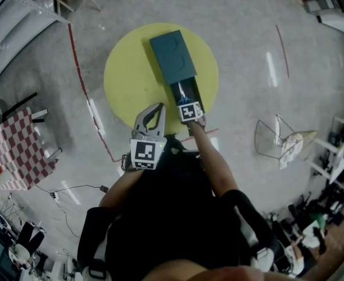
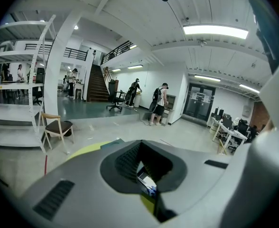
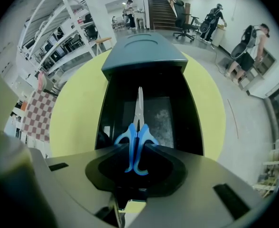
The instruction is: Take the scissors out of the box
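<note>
My right tool (image 3: pixel 138 151) is hanging over the open tray (image 3: pixel 192 118), whose dark side walls are narrowing the way down, while the box sleeve (image 3: pixel 143 51) is roofing its far end and the table (image 3: pixel 78 108) is lying bare alongside.

Seen from my remote station: a dark teal rectangular box (image 1: pixel 171 54) lies on the round yellow counter (image 1: pixel 125 81), its open drawer (image 3: pixel 170 122) pulled toward me. In that drawer lie blue-handled steel scissors (image 3: pixel 138 127), blades pointing away, handles between the jaws of my right gripper (image 1: pixel 188 105). My left gripper (image 1: pixel 154 109) is just left of it, at the counter's near edge.
</note>
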### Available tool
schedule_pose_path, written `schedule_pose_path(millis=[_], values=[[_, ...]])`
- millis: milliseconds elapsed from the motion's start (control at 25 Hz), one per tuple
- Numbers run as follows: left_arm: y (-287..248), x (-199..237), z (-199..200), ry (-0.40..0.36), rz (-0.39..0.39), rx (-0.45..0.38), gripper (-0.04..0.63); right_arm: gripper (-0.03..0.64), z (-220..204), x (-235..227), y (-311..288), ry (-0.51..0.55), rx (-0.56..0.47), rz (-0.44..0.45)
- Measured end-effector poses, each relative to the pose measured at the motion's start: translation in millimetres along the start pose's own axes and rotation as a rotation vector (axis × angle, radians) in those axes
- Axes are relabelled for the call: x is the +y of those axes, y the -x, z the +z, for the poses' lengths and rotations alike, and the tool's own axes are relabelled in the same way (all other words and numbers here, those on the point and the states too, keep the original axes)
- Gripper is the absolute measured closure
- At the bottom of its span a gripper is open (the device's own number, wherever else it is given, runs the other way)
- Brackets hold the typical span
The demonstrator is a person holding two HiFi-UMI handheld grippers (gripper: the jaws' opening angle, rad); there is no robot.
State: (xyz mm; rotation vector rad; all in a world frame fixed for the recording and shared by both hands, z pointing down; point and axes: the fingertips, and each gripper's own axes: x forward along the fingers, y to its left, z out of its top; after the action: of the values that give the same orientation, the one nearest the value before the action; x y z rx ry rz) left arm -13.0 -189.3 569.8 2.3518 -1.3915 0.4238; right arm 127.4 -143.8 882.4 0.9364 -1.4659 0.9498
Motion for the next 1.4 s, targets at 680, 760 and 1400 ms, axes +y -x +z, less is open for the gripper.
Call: schedule_pose_path(millis=[680, 760, 1400], values=[[14, -13, 3, -0.027, -0.021, -0.026, 0.598, 0.537, 4, -9, 24, -0.025, -0.080, -0.020], [16, -17, 6, -0.023, -0.024, -0.036, 0.598, 0.537, 3, -9, 28, -0.031, -0.093, -0.018], [37, -27, 17, -0.068, -0.043, -0.084, 0.598, 0.537, 4, 11, 89, -0.082, -0.297, 0.042]])
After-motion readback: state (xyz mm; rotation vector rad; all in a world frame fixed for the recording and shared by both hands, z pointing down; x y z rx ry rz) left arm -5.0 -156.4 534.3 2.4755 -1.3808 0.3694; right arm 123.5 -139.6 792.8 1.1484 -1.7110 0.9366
